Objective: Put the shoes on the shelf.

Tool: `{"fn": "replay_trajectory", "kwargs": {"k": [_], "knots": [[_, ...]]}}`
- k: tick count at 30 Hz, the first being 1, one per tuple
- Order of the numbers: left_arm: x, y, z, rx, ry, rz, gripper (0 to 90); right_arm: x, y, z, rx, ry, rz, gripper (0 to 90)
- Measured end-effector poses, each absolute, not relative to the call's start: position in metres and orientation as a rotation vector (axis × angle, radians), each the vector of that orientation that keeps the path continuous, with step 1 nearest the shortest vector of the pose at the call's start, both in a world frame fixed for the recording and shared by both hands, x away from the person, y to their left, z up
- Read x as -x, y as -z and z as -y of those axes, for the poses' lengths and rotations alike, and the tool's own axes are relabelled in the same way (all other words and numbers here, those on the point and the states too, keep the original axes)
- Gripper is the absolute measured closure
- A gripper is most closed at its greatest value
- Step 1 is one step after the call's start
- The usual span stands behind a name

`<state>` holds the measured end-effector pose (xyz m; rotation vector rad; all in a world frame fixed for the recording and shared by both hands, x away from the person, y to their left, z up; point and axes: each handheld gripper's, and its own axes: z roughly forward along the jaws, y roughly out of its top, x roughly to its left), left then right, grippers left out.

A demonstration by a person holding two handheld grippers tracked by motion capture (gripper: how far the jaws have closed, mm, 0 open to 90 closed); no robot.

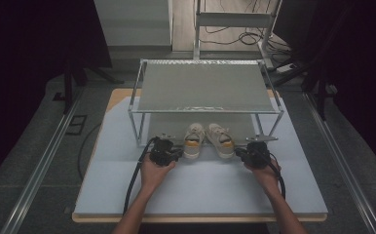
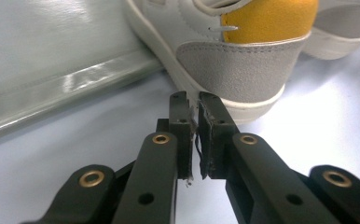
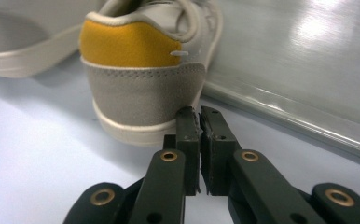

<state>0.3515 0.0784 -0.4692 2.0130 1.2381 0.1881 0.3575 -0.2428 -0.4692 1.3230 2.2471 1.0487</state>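
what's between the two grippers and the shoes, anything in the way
Nothing visible. The left gripper, jaws shut, sits just outside the left shoe; the right gripper, also shut, just outside the right shoe. Bare white mat lies between each and its shoe's heel.

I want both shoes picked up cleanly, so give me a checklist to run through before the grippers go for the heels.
1. Left gripper jaws open for a grab: not ok, shut, nothing between them.
2. Right gripper jaws open: not ok, shut and empty.
3. Left white sneaker with yellow heel tab just ahead of its gripper: ok.
4. Right white sneaker with yellow heel tab just ahead of its gripper: ok.
5. Both sneakers upright on the pale blue table mat: ok.
6. Metal shelf rack clear of the heels: ok.
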Motion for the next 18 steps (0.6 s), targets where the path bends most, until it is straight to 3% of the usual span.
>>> {"fn": "replay_trajectory", "kwargs": {"k": [18], "knots": [[-0.349, 0.466, -0.058, -2.013, -0.143, -1.166, 82.8, -0.356, 0.473, 0.221, -1.262, -1.135, -2.298, 85.6]]}}
